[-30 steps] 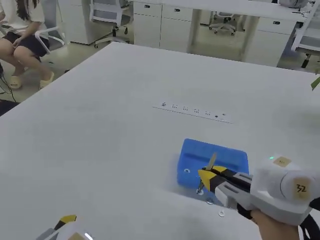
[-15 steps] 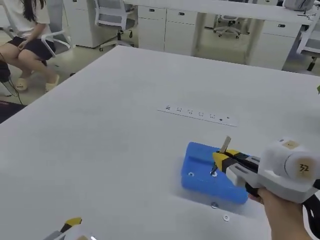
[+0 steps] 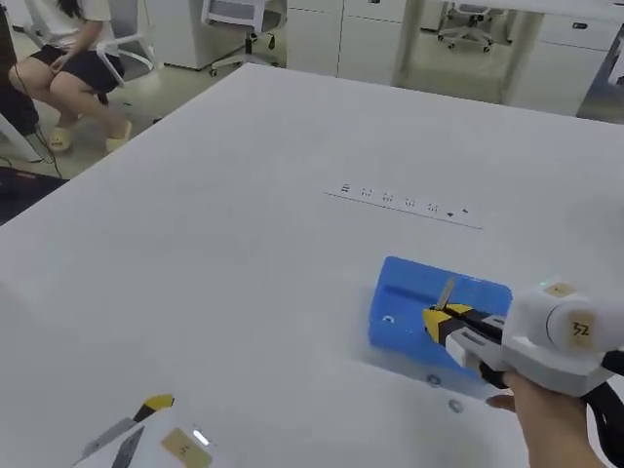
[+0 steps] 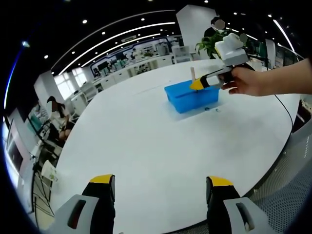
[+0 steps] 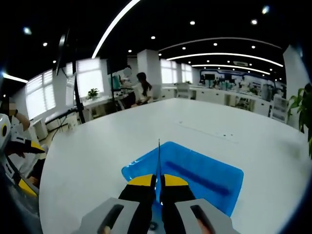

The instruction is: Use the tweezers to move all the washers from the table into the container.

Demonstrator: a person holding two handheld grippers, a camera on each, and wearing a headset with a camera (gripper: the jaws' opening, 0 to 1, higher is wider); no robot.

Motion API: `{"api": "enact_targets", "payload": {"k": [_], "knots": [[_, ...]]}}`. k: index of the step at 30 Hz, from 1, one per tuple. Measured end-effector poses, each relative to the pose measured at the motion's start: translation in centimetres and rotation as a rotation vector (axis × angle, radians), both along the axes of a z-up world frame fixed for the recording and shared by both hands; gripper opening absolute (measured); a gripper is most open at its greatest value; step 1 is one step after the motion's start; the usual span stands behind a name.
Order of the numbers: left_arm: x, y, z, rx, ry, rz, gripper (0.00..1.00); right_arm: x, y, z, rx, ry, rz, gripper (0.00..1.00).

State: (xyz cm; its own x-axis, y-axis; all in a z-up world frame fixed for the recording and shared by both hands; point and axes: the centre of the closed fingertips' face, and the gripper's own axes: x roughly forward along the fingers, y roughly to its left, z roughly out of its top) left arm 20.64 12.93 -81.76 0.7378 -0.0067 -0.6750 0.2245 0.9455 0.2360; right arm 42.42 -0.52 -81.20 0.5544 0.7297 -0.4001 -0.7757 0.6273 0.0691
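The right claw [image 3: 441, 320] is pinched on the tweezers [image 3: 447, 292], which stick out ahead of it over the blue container [image 3: 409, 281]. One washer [image 3: 389, 320] lies in the container, left of the claw. Two more washers [image 3: 434, 380] lie on the table [image 3: 244, 244] just under the claw, beside the container's near wall. Beyond the claw a socket strip [image 3: 405, 205] is set in the table. The left claw [image 4: 161, 183], jaws spread and holding nothing, is well apart from the container. A person [image 3: 68, 49] sits far off to its left.
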Motion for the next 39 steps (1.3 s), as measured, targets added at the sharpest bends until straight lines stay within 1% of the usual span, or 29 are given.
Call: {"api": "enact_targets", "payload": {"k": [7, 10, 13, 17, 20, 25, 29, 33, 39], "knots": [[0.0, 0.2, -0.1, 0.002, 0.003, 0.008, 0.77, 0.3, 0.3, -0.1, -0.004, 0.003, 0.009, 0.01], [0.0, 0.1, -0.1, 0.004, 0.005, 0.004, 0.77, 0.0, 0.4, -0.2, -0.002, -0.009, 0.011, 0.01], [0.0, 0.1, -0.2, 0.006, 0.006, 0.004, 0.77, -0.1, 0.4, -0.1, 0.013, -0.013, 0.004, 0.01], [-0.1, 0.2, -0.2, 0.005, 0.005, 0.005, 0.77, 0.2, 0.4, 0.0, 0.011, 0.002, 0.003, 0.01], [-0.1, 0.2, -0.2, 0.006, 0.008, 0.003, 0.76, 0.8, 0.3, 0.0, 0.006, 0.003, 0.005, 0.01], [-0.1, 0.3, -0.2, 0.006, 0.008, 0.008, 0.76, 1.4, 0.4, 0.3, 0.033, 0.009, -0.008, 0.01], [-0.1, 0.3, -0.3, 0.008, 0.009, 0.007, 0.76, 1.2, 0.7, 0.2, 0.056, 0.022, -0.018, 0.02], [-0.1, 0.4, -0.3, 0.008, 0.009, 0.009, 0.76, 0.9, 0.7, 0.2, 0.064, 0.014, -0.027, 0.02], [0.0, 0.4, -0.2, 0.009, 0.005, 0.010, 0.75, 0.4, 0.2, 0.3, 0.049, 0.002, -0.028, 0.02]]}}
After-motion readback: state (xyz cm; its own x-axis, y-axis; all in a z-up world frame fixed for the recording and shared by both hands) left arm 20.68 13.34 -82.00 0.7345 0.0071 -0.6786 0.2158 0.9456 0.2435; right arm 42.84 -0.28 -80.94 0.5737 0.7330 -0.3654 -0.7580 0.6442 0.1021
